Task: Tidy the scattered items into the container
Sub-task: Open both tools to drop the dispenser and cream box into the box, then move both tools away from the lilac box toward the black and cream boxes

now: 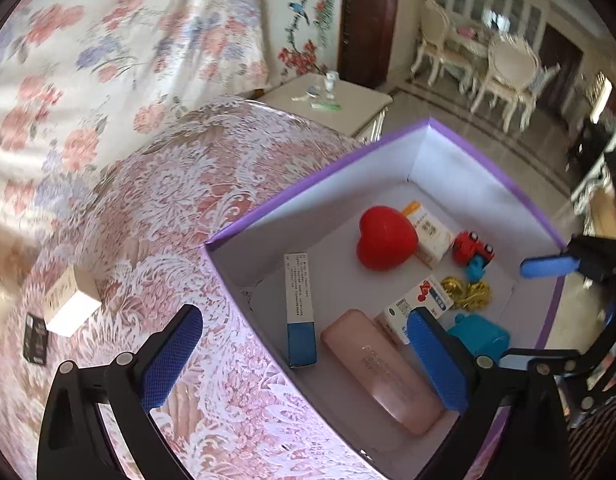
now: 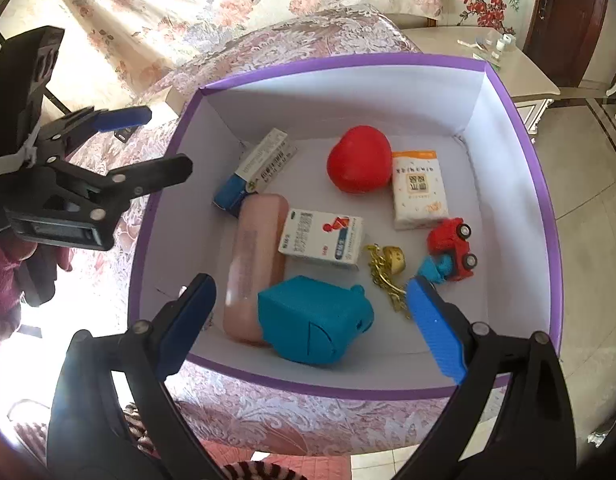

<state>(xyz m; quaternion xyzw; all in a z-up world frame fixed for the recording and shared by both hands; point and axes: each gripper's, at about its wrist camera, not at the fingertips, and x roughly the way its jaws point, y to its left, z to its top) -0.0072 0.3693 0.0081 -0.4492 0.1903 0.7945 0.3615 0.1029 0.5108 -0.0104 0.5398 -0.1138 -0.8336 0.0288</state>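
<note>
On the lace-covered surface (image 1: 212, 208), to the left of the purple-rimmed container (image 1: 315, 178) and well apart from it, lie two leftover items: a small white carton (image 1: 70, 304) and, just beside it, a flat dark packet (image 1: 35, 338), long axis running roughly away from the camera. Nearer to the left claw (image 1: 300, 364), spread wide and empty, straddling the container's near-left wall; reaching them probably means swinging left. Right claw (image 2: 311, 324) likewise agape and empty, hovering above the container's near edge. Already inside: glossy red heart (image 2: 359, 159), smooth pink oblong case (image 2: 256, 256), matte teal plastic block (image 2: 311, 320), printed cardboard medicine boxes (image 2: 321, 238), soft tissue pack (image 2: 419, 189), red toy car (image 2: 453, 248), crinkly gold trinket (image 2: 387, 268).
</note>
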